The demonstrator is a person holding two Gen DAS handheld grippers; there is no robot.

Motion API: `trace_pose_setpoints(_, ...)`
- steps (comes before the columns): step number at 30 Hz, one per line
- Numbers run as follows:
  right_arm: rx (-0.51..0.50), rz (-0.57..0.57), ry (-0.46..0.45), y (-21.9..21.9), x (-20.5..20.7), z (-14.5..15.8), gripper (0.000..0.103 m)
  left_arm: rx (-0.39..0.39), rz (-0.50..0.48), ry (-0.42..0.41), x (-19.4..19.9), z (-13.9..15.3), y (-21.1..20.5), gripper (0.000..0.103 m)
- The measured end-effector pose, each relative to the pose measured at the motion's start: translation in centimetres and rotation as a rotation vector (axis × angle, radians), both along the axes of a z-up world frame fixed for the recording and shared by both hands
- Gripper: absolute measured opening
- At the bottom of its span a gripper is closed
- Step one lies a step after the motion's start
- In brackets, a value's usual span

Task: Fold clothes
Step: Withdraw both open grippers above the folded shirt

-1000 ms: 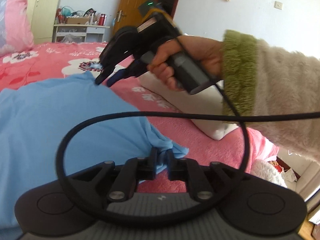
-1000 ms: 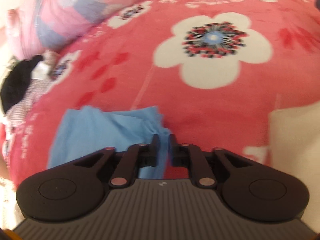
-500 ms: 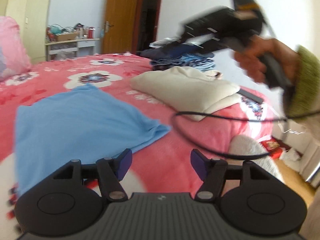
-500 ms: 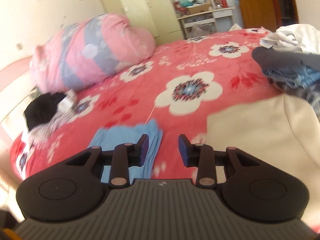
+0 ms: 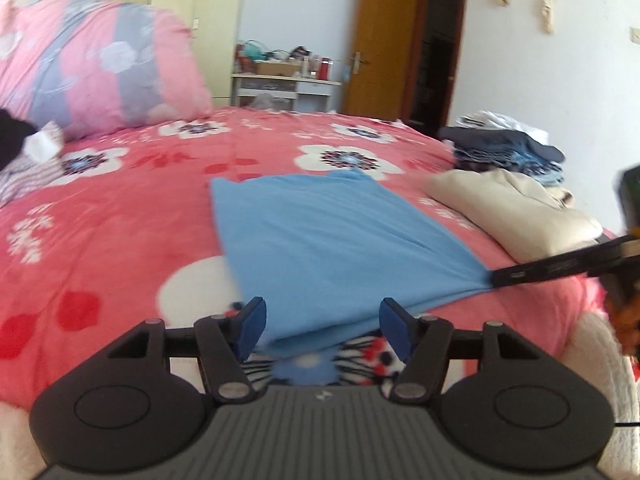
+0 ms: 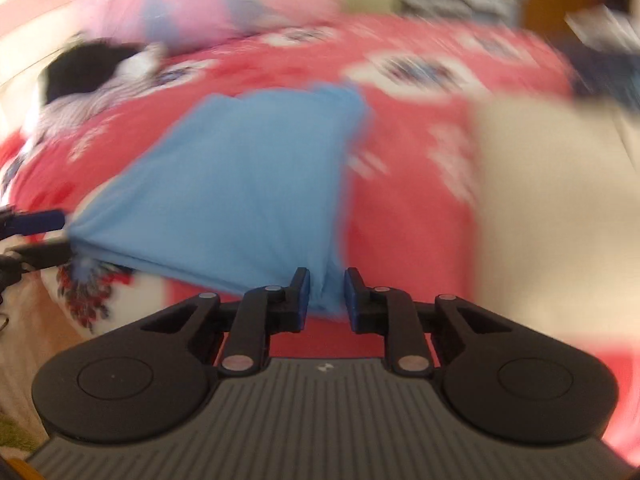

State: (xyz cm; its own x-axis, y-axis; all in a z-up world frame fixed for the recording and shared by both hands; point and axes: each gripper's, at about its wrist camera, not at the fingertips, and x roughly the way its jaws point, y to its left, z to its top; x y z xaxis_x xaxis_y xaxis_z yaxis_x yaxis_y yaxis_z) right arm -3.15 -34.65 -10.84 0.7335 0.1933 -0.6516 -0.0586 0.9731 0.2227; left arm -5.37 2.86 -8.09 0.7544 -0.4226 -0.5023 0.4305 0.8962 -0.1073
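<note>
Left wrist view: left gripper (image 5: pixel 321 326) let go a second ago, jaws just eased slightly, now spread and empty over the blue shirt's (image 5: pixel 332 240) near edge. Shirt lies flat mid-bed (image 5: pixel 120 216), a soft, thin knit rectangle; right gripper (image 5: pixel 516 276) tugs its 3 o'clock corner.

Right wrist view, blurred: right gripper (image 6: pixel 326 294), jaws just closing, pinches the shirt (image 6: pixel 248 184) corner. Next fold starting, I judge.

One blue garment (image 5: pixel 332 240) lies on one bed (image 5: pixel 120 208), beside one cream garment (image 5: pixel 508 212), one stack of dark clothes (image 5: pixel 508 150), one pink quilt roll (image 5: pixel 100 60) and two grippers (image 5: pixel 320 320) (image 6: pixel 326 292).
</note>
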Motion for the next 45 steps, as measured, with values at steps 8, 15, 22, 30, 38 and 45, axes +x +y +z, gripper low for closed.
trace_pose_setpoints(8,-0.051,0.053,-0.199,3.4,-0.8,5.3,0.014,0.167,0.066,-0.065,1.9,3.0,0.2,0.058)
trace_pose_setpoints(15,-0.082,0.027,-0.082,3.4,1.7,0.5,0.012,0.308,0.044,0.020,3.4,0.7,-1.1,0.047)
trace_pose_setpoints(22,0.087,-0.093,-0.046,-0.4,-1.8,-0.1,0.012,0.402,0.029,0.037,1.8,-0.8,-0.7,0.042)
trace_pose_setpoints(30,0.110,-0.058,-0.181,2.4,0.3,2.8,0.013,0.222,0.015,-0.011,3.5,1.9,-2.9,0.054)
trace_pose_setpoints(38,0.028,-0.050,-0.102,4.5,1.3,-1.4,0.013,0.266,-0.058,0.026,2.8,-2.2,-6.5,0.057)
trace_pose_setpoints(45,0.077,-0.042,-0.096,3.4,-0.4,0.3,0.015,0.218,-0.035,-0.008,1.6,-0.5,-4.4,0.057)
